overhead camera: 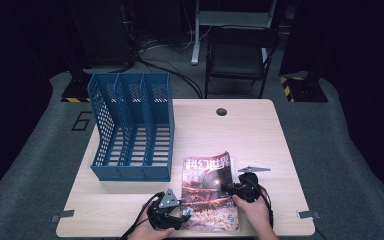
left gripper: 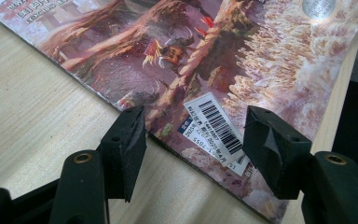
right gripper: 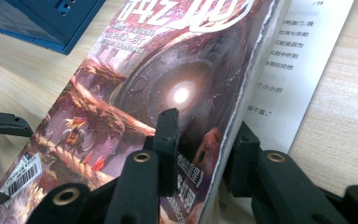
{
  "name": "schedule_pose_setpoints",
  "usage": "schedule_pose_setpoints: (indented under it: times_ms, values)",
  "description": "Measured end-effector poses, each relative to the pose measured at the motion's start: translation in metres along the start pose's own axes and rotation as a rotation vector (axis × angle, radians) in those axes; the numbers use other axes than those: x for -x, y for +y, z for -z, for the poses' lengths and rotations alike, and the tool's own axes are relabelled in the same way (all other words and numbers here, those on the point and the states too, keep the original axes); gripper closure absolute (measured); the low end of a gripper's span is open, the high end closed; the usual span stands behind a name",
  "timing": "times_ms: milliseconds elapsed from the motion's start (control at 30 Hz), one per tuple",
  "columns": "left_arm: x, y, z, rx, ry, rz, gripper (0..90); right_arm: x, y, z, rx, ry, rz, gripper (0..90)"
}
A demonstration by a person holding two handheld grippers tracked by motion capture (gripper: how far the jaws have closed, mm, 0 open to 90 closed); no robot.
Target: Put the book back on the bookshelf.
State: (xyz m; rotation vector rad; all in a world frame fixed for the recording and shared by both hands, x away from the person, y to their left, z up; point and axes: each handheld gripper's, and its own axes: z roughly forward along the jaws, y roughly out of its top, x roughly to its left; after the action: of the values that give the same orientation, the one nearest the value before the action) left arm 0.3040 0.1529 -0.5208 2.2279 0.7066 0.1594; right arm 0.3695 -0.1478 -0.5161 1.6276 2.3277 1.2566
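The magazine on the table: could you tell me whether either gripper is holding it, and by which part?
The right gripper clamps the glossy colour-covered magazine by its lifted right page edge.

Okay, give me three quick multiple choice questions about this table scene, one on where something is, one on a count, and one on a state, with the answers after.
1. Where does the magazine lie?
A. Inside the file rack
B. On the table, right of the file rack
C. On the chair

2. How many compartments has the file rack?
A. Two
B. Three
C. Five

3. How is the magazine's front cover?
A. Lifted at its right edge
B. Flat
C. Torn off

B: it lies on the table near the front edge.
B: two dividers make three slots.
A: the right gripper has the cover's edge between its jaws, with a printed page showing below.
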Motion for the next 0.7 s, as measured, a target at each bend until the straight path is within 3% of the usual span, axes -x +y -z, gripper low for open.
schedule_pose_setpoints:
  times_ms: [200,467,700]
  values:
    - [0.0010,-0.0008,-0.0007,0.013,0.001,0.014,39.3,-0.0006,-0.0007,0.0000,0.004,0.014,0.010,76.6]
    - [0.0002,-0.0005,-0.0010,0.018,0.010,0.021,41.0,-0.0046,-0.0013,0.0001,0.014,-0.005,0.038,81.3]
    - [-0.0003,0.0001,-0.0002,0.009,0.001,0.026,41.7,-0.0065,-0.0035,0.0011,0.040,-0.009,0.034,85.0]
